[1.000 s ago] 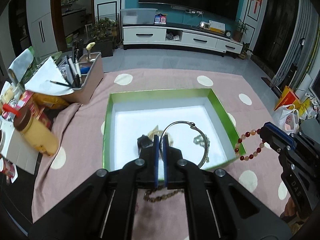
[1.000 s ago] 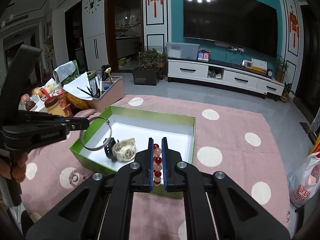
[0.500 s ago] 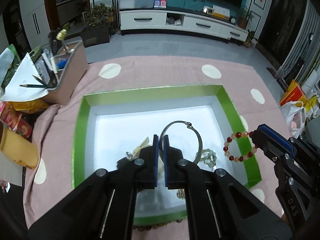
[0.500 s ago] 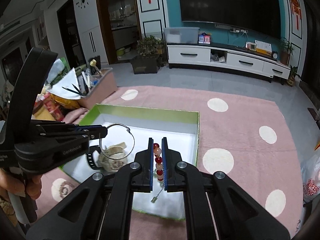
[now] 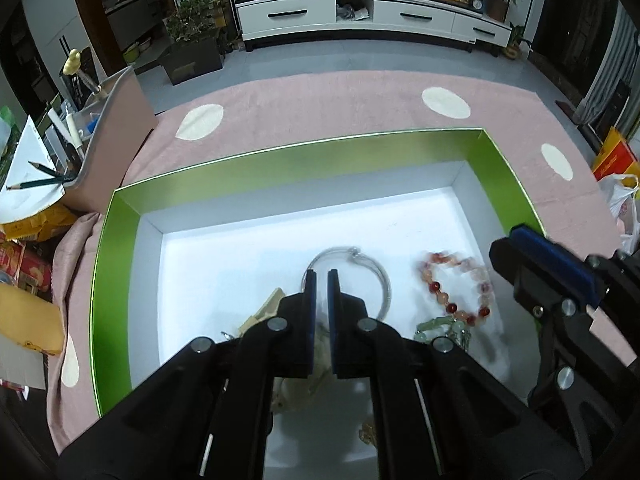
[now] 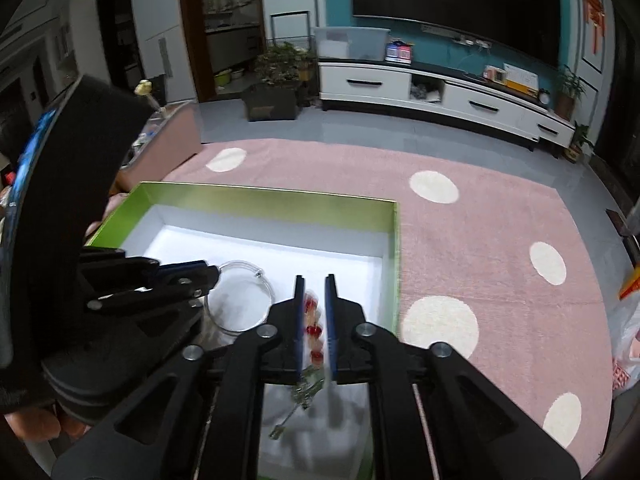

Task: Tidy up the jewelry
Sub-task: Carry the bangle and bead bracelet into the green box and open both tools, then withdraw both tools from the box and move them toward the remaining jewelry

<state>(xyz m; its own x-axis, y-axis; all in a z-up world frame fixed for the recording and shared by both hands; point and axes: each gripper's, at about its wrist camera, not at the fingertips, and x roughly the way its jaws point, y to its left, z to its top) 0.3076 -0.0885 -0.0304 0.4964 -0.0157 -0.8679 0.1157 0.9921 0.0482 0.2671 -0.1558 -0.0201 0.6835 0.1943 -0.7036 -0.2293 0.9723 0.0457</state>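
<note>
A green box (image 5: 280,160) with a white floor lies on the pink dotted cloth. My left gripper (image 5: 322,280) hangs low over it. Its jaws are opening, a narrow gap shows, and nothing is between the pads. The silver bangle (image 5: 384,280) lies at its tips, its left arc hidden behind the left finger. My right gripper (image 6: 312,280) is opening too. The red and orange bead bracelet (image 5: 456,284) lies blurred on the box floor, clear of the right gripper (image 5: 508,242). In the right wrist view the bead bracelet (image 6: 314,328) shows through the gap, untouched, beside the left gripper (image 6: 214,274) and the bangle (image 6: 240,300).
More pieces lie in the box: a cream strap (image 5: 260,312), a pale green piece (image 5: 440,326) and a gold chain (image 5: 366,436). A pink organiser (image 5: 116,132) with pens, paper and snack packs crowds the left side. A plastic bag (image 5: 624,204) sits at the right.
Both grippers sank into the box. The right jaws parted and the bead bracelet dropped to the box floor. The left jaws opened a little off the bangle.
</note>
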